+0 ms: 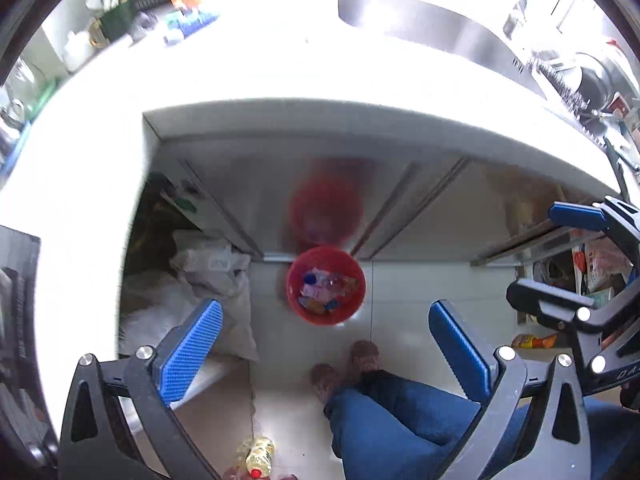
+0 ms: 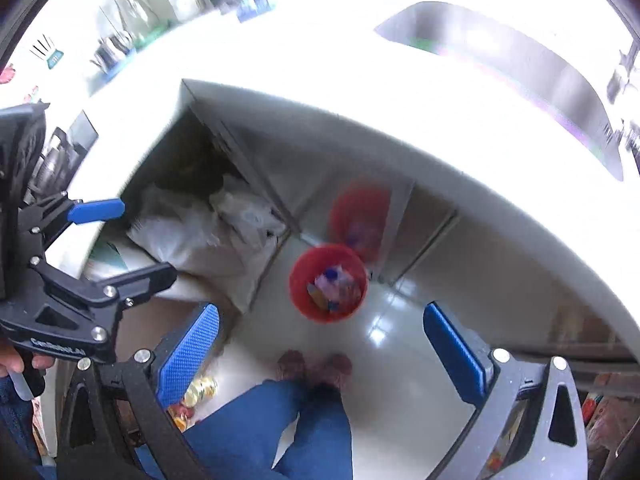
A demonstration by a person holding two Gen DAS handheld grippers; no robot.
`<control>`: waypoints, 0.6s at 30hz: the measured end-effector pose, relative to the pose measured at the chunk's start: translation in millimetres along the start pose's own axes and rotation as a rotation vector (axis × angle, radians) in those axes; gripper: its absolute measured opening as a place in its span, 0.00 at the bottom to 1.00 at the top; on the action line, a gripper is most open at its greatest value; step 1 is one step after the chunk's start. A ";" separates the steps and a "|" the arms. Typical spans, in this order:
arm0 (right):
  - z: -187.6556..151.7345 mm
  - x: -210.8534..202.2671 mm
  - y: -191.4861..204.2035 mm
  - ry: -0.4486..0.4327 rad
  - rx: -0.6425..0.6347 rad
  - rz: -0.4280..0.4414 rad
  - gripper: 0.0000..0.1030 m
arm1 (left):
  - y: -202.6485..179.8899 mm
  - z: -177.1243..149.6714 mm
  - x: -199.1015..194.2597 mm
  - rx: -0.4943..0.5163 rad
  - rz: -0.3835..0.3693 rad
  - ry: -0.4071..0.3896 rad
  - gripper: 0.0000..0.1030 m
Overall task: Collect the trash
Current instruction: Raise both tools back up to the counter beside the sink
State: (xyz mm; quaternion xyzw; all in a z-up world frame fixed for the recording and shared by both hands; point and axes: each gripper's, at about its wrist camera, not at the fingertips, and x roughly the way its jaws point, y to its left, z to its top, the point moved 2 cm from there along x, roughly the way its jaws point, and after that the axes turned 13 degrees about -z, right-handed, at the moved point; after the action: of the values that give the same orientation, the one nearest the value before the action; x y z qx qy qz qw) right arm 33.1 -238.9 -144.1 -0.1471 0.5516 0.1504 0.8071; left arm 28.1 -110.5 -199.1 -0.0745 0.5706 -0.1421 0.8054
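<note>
Left claw point(image 1: 326, 344): held high and pointed steeply down at the floor, its blue pads spread wide with nothing between them.
Right claw point(image 2: 320, 340): likewise aimed downward, its blue pads spread wide and empty; in the left wrist view it shows at the right edge, beside the left claw.
Red bin point(image 1: 326, 285): stands on the pale tiled floor point(image 1: 420, 292) just in front of the steel cabinet doors point(image 1: 248, 196), which mirror it as a red blur.
Trash point(image 1: 326, 290): a jumble of coloured wrappers and a blue-capped item lies inside the red bin; individual pieces are too small to tell apart.
Counter point(image 1: 280, 72): a white top, washed out by glare, runs above the cabinets, with a steel sink point(image 1: 432, 24) set into it and blurred clutter at its far-left end.
White sacks point(image 1: 212, 268): heaped on the floor left of the bin, at an open recess under the counter.
Person: blue-jeaned legs point(image 1: 400, 412) and brown shoes point(image 1: 348, 364) stand just short of the bin.
Bottle point(image 1: 256, 454): yellowish, red-capped, on the floor at the lower edge.
</note>
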 end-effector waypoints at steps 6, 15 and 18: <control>34.8 -28.3 2.4 -0.087 -0.024 0.007 0.99 | -4.4 25.8 -41.6 0.057 0.077 -0.044 1.00; 93.4 -42.6 2.4 -0.151 -0.029 0.030 0.99 | 28.7 77.2 -82.3 0.057 0.102 -0.125 1.00; 117.4 -42.2 7.1 -0.155 -0.028 0.022 0.99 | 47.0 99.9 -92.4 0.040 0.090 -0.145 1.00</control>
State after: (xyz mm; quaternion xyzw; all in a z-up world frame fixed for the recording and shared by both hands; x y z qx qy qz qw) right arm 115.0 -188.4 -64.3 -0.1400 0.4871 0.1779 0.8435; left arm 100.3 -41.1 -95.7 -0.0427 0.5105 -0.1115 0.8515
